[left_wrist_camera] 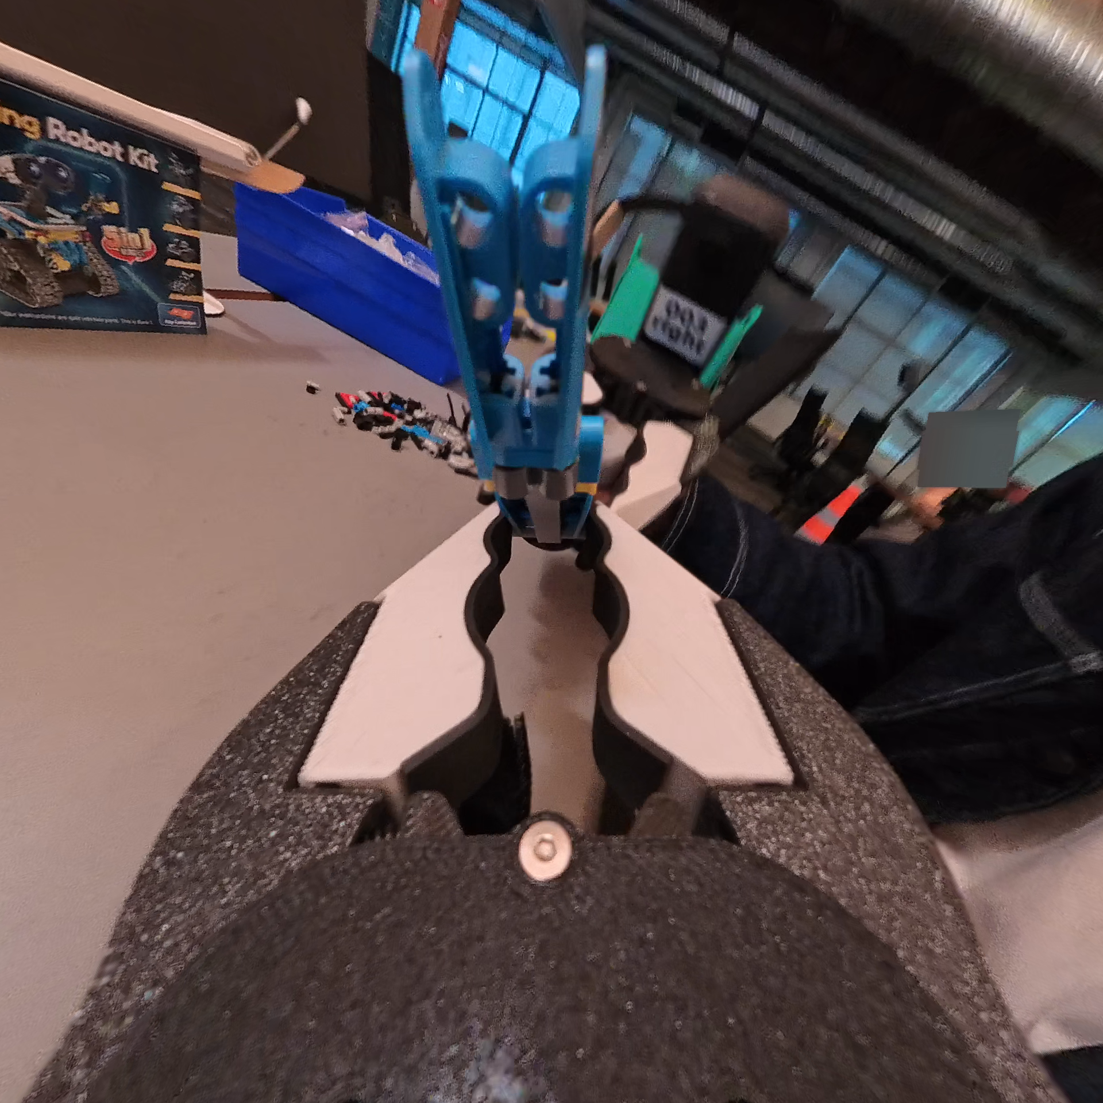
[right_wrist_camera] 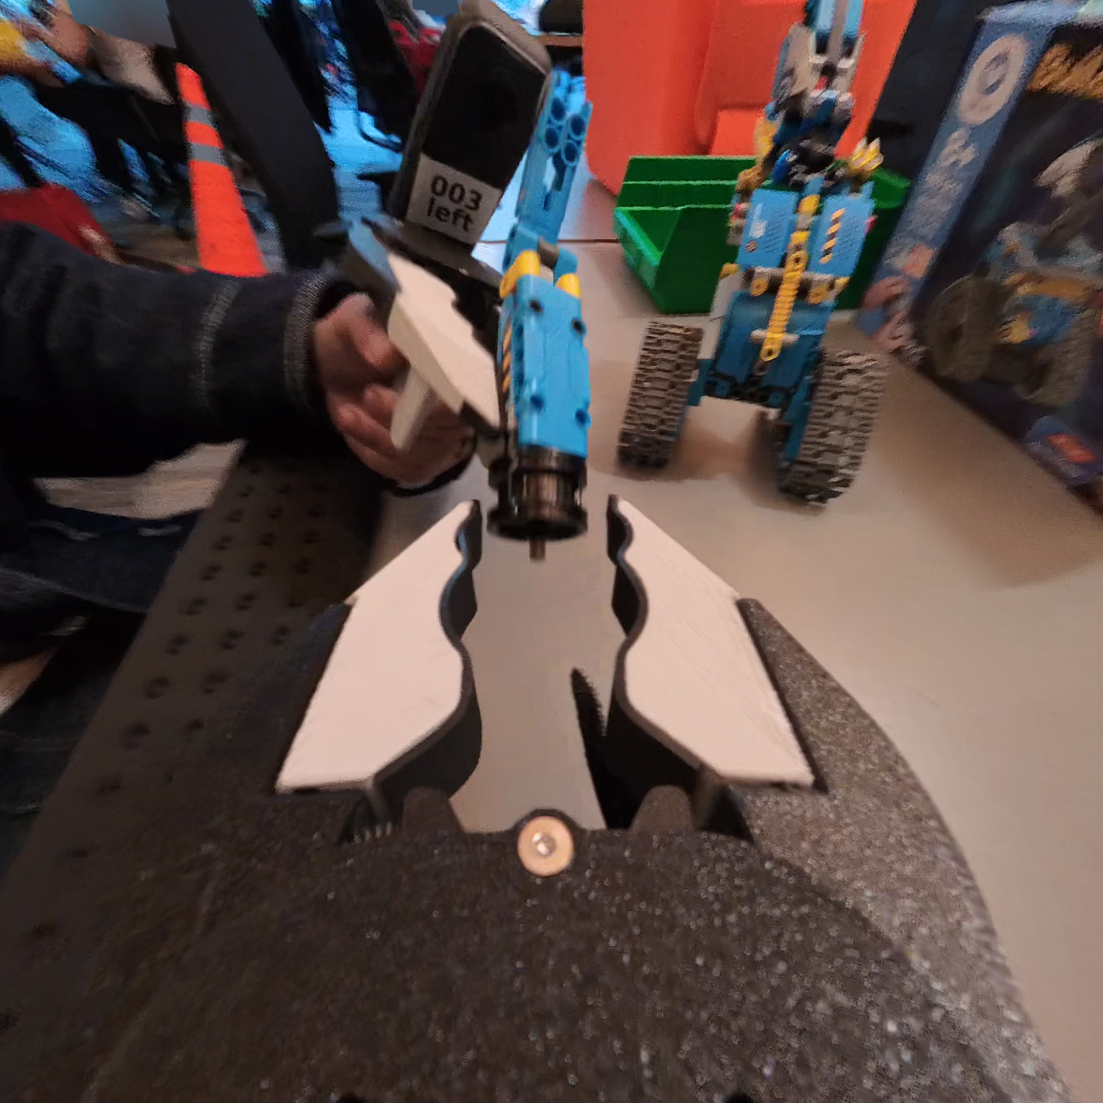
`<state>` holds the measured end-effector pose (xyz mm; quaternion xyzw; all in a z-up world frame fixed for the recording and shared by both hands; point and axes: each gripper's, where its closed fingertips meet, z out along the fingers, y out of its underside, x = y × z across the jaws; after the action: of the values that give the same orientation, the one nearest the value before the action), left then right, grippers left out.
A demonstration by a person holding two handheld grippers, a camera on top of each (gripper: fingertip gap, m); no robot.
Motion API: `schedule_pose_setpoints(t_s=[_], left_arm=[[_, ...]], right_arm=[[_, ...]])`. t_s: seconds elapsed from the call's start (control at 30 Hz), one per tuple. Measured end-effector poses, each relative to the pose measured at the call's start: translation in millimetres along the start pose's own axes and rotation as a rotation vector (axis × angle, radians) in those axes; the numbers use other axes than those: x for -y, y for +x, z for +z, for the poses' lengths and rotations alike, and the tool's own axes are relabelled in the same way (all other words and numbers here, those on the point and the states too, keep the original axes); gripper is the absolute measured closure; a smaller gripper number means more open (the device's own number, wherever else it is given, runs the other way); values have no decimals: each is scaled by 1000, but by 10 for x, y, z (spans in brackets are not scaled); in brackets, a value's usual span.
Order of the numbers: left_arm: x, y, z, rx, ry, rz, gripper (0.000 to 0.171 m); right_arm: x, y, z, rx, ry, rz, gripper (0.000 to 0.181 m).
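We are looking at a grey table [left_wrist_camera: 179, 567]. A printed kit box [left_wrist_camera: 95, 227] is standing upright at its far left, a blue bin [left_wrist_camera: 334, 280] is sitting near it, and small dark pieces [left_wrist_camera: 400, 418] are lying in a heap before the bin. Elsewhere a green bin [right_wrist_camera: 668, 250] is sitting behind a blue tracked model [right_wrist_camera: 776, 334], and an orange cone [right_wrist_camera: 215, 179] is standing beyond the table.

Both wrist views close along their tongs, facing each other, sharing the blue assembly [left_wrist_camera: 525, 334] (tabletop below)
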<state>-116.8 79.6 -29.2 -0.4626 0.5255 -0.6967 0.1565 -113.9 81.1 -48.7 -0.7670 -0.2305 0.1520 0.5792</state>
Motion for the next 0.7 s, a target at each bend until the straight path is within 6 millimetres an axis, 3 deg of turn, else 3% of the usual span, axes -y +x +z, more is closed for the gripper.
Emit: schedule_pose_setpoints(t_s=[0.13, 0.23, 0.37, 0.47, 0.57, 0.7], left_arm=[[135, -26, -61, -61, 108, -189, 148], [100, 17, -6, -96, 108, -251, 148], [81, 43, 3, -128, 96, -293, 147], [-71, 69, 93, -111, 1, -272, 126], [-154, 77, 127, -95, -40, -225, 140], [-88, 149, 104, -156, -9, -235, 141]], right_arm=[[116, 41, 17, -165, 35, -245, 135], [192, 40, -1, -258, 51, -397, 148], [180, -2, 6, -208, 25, -381, 149], [140, -61, 68, -208, -8, -445, 149], [85, -54, 90, -224, -49, -482, 148], [199, -103, 30, -205, 37, -420, 148]])
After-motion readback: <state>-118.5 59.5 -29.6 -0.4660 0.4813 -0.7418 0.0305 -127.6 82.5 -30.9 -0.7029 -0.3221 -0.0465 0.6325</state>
